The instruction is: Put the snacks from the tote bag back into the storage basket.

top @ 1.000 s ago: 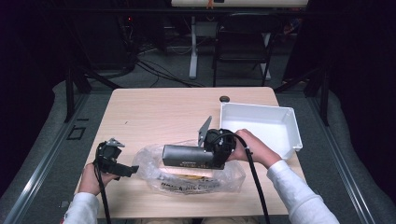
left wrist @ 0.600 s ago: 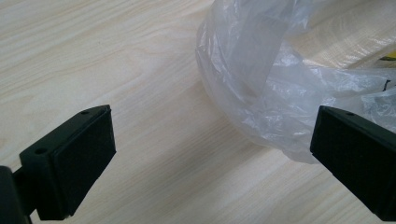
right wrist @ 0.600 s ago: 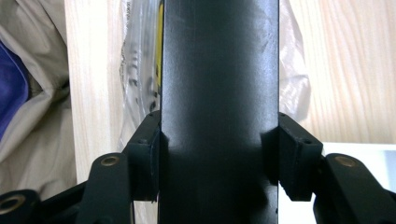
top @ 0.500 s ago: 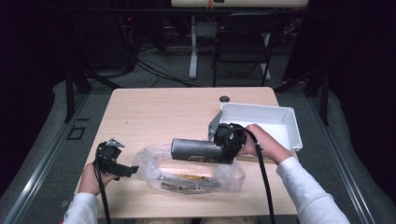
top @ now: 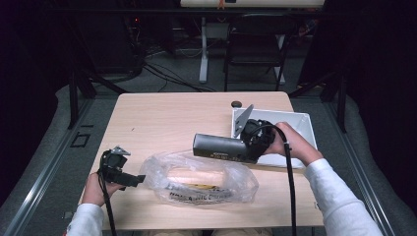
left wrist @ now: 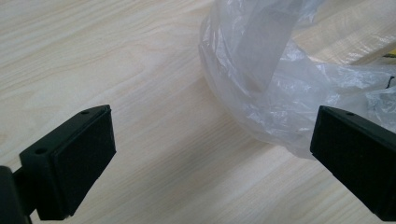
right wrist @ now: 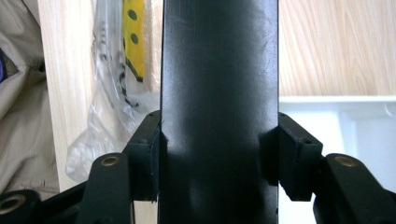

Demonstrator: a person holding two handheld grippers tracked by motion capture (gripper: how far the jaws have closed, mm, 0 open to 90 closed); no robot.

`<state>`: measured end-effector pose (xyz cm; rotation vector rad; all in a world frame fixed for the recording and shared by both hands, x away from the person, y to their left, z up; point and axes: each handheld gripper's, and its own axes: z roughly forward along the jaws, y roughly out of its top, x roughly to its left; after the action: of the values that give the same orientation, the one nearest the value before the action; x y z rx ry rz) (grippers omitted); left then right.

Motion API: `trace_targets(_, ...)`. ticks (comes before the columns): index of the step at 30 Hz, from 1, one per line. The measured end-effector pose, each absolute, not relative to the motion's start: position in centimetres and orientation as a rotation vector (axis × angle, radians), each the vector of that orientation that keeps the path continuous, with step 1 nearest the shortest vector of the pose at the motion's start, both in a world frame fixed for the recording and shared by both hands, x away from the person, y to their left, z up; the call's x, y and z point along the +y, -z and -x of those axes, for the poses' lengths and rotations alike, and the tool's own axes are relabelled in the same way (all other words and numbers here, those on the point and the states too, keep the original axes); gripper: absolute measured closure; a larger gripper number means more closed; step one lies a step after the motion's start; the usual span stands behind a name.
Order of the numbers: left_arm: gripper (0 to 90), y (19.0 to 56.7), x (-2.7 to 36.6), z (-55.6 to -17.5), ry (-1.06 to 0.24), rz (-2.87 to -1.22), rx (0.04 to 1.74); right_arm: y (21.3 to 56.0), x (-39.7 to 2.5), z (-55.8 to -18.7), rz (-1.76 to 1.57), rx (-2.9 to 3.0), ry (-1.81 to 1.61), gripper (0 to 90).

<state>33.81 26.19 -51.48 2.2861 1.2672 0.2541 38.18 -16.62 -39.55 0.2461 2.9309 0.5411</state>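
In the high view, the right gripper (top: 248, 140) sits right of the middle of the frame and holds a long black box-shaped object (top: 219, 146) in the air. This object lies level and points toward the left of the frame, above the wooden surface (top: 162, 118) and just above the upper edge of a clear crumpled plastic bag (top: 199, 179). In the right gripper view the jaws are closed on both sides of the black object (right wrist: 219, 93), which rises up the middle of that frame. Behind the gripper, at the right of the high view, a white rectangular plastic tray (top: 300, 125) rests on the surface. The plastic bag lies in the lower middle of the high view, with a pale long block and a yellow printed part inside. The left gripper (top: 130, 180) is at the lower left, just beside the left end of the bag. In the left gripper view its jaws stand wide apart, with nothing between them but the wood and the edge of the bag (left wrist: 280, 93). A small dark round thing (top: 236, 103) lies near the far edge of the surface.
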Motion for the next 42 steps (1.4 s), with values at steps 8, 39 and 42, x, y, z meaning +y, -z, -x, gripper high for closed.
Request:
trace_targets(8, 0.0, 51.5, 26.3, -33.7, -0.249, -2.283, 1.272, 39.1, -19.7, -39.2, -0.302, 2.909, -0.536, 42.5)
trace_targets(39, 0.0, 51.5, 26.9, -33.4, -0.261, -2.259, 1.292, 41.6, -28.7, -42.4, -0.421, 2.887, -0.549, 42.5)
trace_targets(42, 0.0, 51.5, 26.9, -33.4, -0.259, -2.262, 1.292, 42.1, -29.0, -42.7, -0.417, 2.899, -0.539, 42.6)
